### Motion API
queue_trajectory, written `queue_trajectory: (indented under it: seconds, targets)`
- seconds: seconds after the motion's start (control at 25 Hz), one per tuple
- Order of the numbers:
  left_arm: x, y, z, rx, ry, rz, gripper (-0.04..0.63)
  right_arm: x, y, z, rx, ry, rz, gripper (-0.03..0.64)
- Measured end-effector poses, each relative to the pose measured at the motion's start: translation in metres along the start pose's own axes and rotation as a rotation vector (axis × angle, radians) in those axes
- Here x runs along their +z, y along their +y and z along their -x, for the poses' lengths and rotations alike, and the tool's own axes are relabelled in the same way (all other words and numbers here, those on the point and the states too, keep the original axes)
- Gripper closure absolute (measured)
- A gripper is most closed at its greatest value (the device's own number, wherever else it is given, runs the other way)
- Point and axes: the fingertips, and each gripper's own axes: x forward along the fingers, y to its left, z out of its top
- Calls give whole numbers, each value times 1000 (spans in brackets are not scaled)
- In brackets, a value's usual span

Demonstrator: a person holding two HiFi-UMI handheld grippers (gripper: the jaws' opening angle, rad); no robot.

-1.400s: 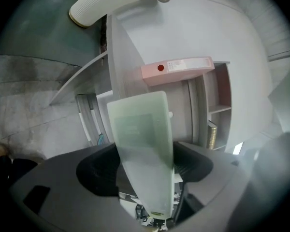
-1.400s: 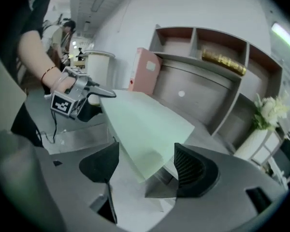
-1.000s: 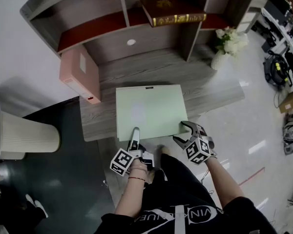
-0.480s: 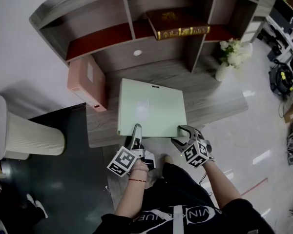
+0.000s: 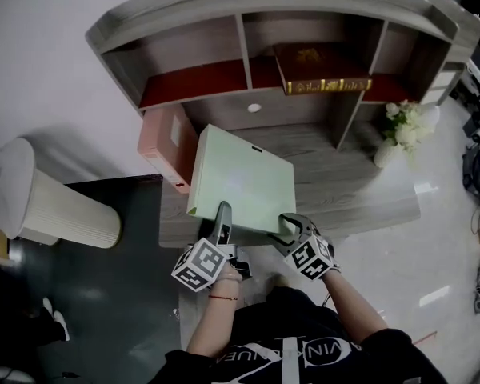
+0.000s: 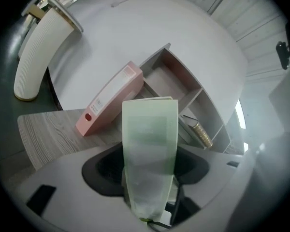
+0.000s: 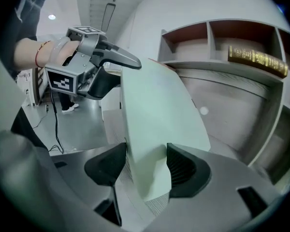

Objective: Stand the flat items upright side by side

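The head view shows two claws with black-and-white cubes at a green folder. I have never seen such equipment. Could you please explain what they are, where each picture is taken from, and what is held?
There is no robot here. A person holds a tool with two jaws in each hand: the left gripper and the right gripper. The patterned cubes are parts of these tools. The head view comes from a camera on the person's head, looking down. The other two pictures come from cameras on the grippers, each looking along its own jaws. On the wooden desk a pink folder stands at the left and flowers at the right. A brown book lies on the shelf. Both grippers are shut on the near edge of the green folder, which is tilted.
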Motion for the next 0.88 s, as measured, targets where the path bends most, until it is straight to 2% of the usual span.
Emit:
queue_trajectory:
  seconds: [0.28,0.64,0.88]
  targets:
    - [29,-16,3,54,-67,-162,322,34,6,-23,112,-69,35,342]
    - [56,-19,24,150,-87,-336,319,62,35,-47,247,-119,12,350]
    - [74,-11,23,186,-102,-419,318,80,44,-72,290,-139,3,350]
